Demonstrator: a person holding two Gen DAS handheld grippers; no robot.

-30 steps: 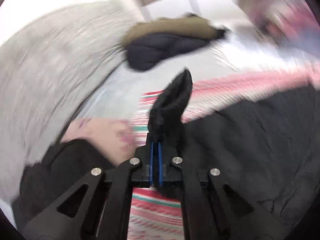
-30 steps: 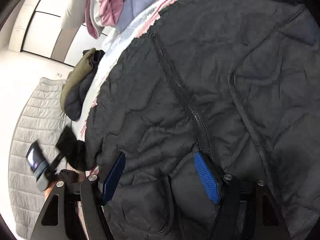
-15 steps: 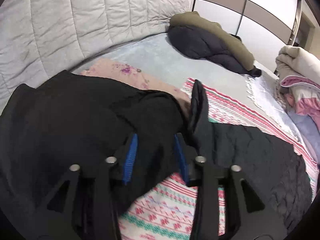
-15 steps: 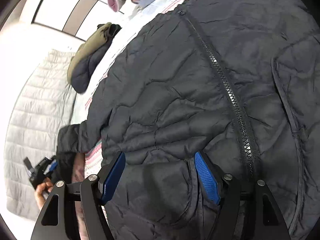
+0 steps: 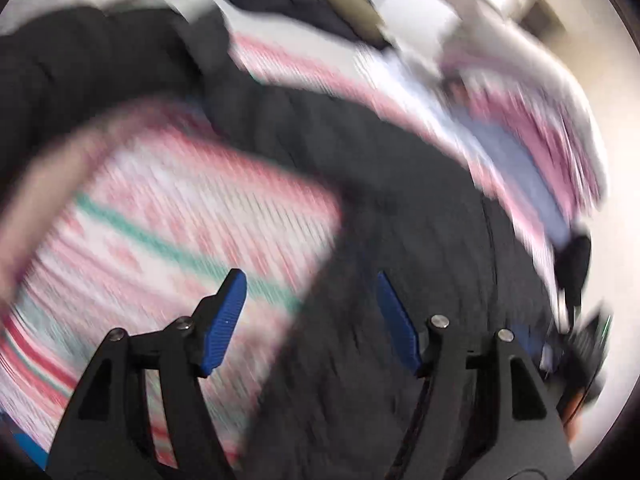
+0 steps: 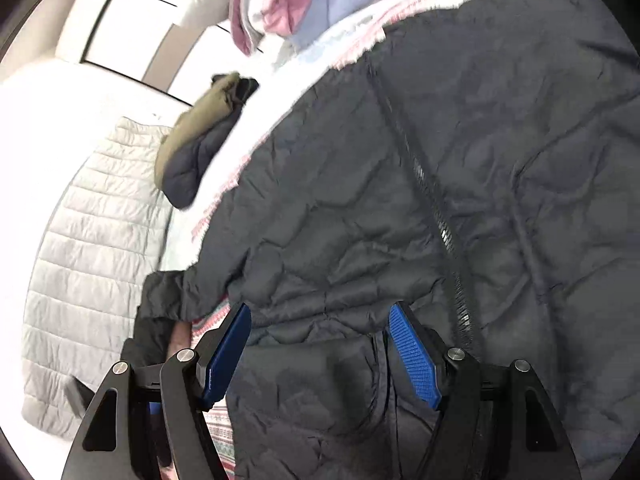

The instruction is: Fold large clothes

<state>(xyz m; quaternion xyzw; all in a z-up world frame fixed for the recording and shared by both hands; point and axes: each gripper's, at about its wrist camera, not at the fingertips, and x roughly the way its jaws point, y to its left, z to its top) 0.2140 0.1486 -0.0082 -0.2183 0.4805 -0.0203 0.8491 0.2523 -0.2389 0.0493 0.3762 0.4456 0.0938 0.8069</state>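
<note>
Left tongs [image 5: 310, 308] released sleeve, now spread wide over jacket [image 5: 380, 220]; right tongs [image 6: 320, 344] likewise agape.

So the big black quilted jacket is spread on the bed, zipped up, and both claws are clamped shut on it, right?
Not quite: both claws are open, gripping nothing. The right wrist view shows the right claw spread over the black quilted jacket; the left claw gapes too.

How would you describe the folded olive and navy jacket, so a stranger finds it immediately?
Start at the pale grey quilted headboard and follow the bed's far edge toward the white wardrobe doors. The folded olive and navy jacket lies there alone, well apart from the large black quilted jacket; only it is two-coloured.
</note>
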